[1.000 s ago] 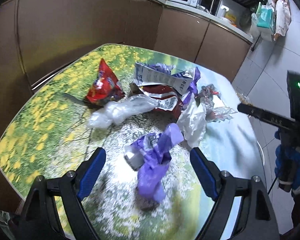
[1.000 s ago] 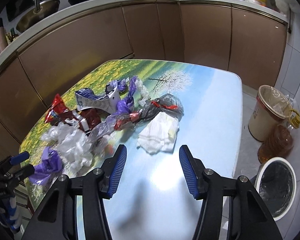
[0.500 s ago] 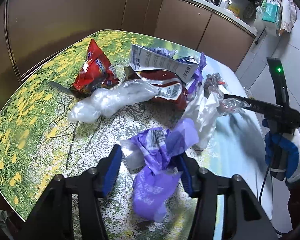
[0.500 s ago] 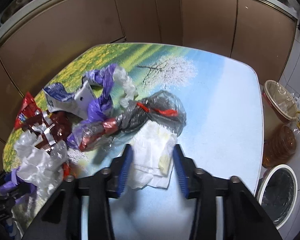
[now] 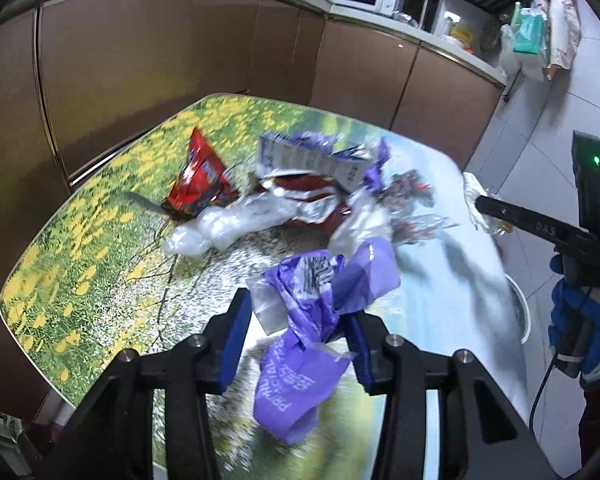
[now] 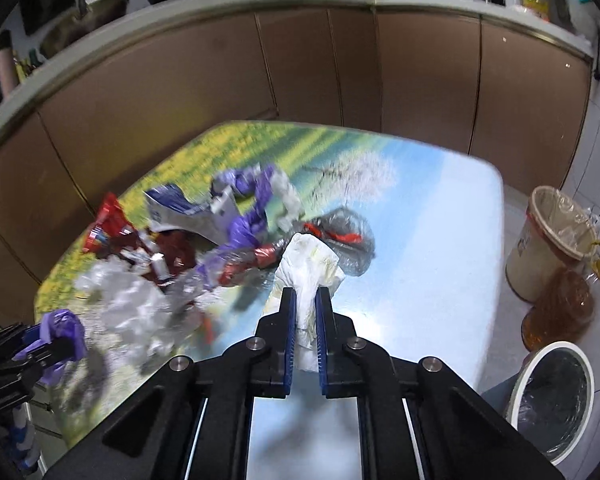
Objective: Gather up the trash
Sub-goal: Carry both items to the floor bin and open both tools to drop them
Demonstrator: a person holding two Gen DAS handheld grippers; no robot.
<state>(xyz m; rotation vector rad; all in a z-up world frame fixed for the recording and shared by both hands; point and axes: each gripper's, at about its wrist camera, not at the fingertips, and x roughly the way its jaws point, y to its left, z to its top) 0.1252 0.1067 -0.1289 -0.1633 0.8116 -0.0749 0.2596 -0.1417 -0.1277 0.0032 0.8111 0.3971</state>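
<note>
My left gripper has its jaws closing, with the pads pressed on a crumpled purple plastic bag that hangs between them, clear of the table. My right gripper is shut on a crumpled white tissue, raised above the blue end of the table. More trash lies in a pile: a red snack bag, a torn blue-and-white carton, a clear plastic bag and a grey bag with red ties. The right wrist view shows the left gripper at far left with the purple bag.
On the floor right of the table stand a white bin with a black liner, a beige lined bucket and an amber oil bottle. Brown cabinets run behind the table. A blue-and-white gloved hand holds the right gripper.
Both grippers went from open above the table to closed: the left on the purple bag, the right on the white tissue. Both pieces have come up off the table.
</note>
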